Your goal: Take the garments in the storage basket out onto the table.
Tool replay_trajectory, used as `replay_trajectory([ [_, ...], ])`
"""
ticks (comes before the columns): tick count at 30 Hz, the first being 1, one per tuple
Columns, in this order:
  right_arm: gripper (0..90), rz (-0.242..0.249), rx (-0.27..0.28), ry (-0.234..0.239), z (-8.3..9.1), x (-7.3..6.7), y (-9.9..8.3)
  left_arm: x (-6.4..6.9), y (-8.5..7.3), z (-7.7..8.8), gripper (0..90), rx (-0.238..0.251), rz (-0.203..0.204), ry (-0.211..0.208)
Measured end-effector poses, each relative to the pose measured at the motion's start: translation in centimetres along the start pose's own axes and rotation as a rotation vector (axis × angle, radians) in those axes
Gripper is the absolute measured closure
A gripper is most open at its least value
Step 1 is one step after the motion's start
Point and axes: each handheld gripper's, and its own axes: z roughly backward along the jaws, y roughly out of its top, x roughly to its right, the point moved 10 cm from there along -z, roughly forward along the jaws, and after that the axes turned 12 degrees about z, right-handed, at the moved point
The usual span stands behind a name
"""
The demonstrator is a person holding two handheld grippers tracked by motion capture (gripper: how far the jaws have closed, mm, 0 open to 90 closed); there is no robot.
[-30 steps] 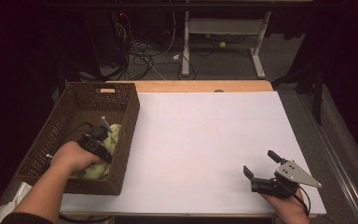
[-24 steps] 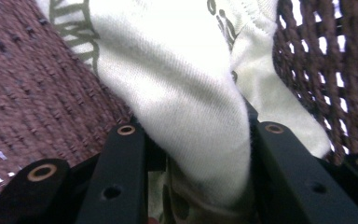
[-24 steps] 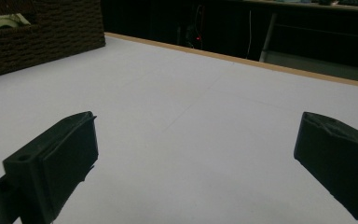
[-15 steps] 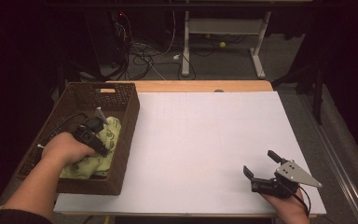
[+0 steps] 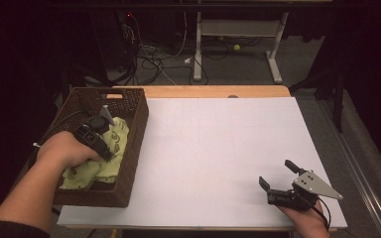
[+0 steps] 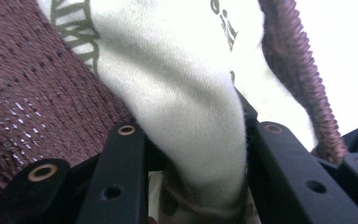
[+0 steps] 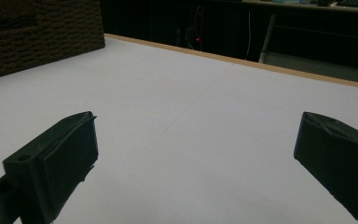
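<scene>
Count on the table (image 5: 218, 148): one woven basket (image 5: 131, 129) at the left edge, holding one pale green printed cloth (image 5: 110, 159). Two grippers: the left gripper (image 5: 95, 135) in the basket, the right gripper (image 5: 277, 179) near the front right corner.

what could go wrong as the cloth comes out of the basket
The left gripper pinches just one fold of the cloth, so it may slip free. Most of the cloth lies in the basket and could drag on the woven wall, tipping or shifting it. The right gripper rests open, far across the table, too distant to steady anything.
</scene>
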Motion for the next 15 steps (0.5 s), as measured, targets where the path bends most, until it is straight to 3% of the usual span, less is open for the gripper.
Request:
replay_trajectory([
  [15, 0.3, -0.001, -0.003, -0.001, 0.0, 0.0, -0.1, 0.3, 0.4, 3.2, 64.8, 0.015, -0.020, 0.002],
])
